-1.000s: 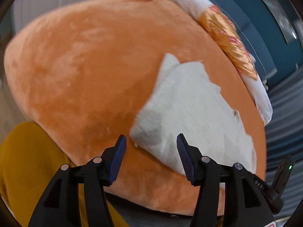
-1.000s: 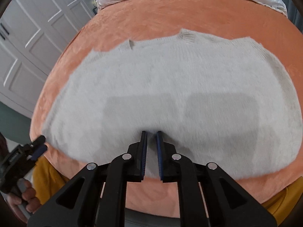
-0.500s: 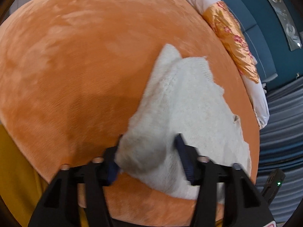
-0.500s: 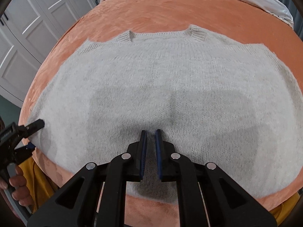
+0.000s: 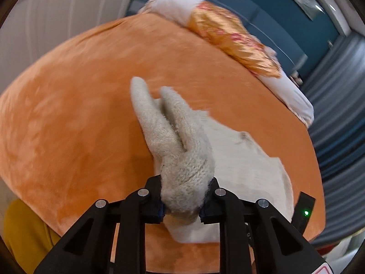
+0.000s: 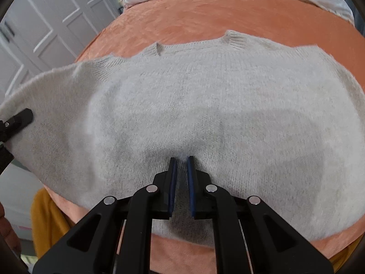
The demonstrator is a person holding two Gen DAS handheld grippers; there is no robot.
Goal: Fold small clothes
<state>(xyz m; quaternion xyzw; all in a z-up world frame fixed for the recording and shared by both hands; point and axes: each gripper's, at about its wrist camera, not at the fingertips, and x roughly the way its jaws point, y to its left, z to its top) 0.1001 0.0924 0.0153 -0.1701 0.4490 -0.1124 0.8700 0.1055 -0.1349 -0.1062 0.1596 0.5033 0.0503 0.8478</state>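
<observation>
A pale grey knitted sweater point(image 6: 205, 114) lies spread on an orange plush bed cover point(image 6: 205, 13), neckline at the far side. My left gripper point(image 5: 183, 196) is shut on the sweater's left edge point(image 5: 182, 159) and lifts it off the cover; the bunched knit stands up between the jaws. It also shows at the left edge of the right wrist view point(image 6: 16, 123), holding the raised flap. My right gripper point(image 6: 181, 166) hovers over the sweater's near middle, jaws nearly closed with a narrow gap and nothing between them.
A white and gold-patterned pillow point(image 5: 239, 43) lies at the far end of the bed. White cupboard doors point(image 6: 45, 27) stand on the left. Mustard-yellow fabric point(image 6: 48, 223) hangs below the bed's near edge. Blue curtains point(image 5: 337, 114) are at the right.
My left gripper closed on the sweater's left edge and raised it off the cover. The right gripper stayed over the sweater's middle, barely moving.
</observation>
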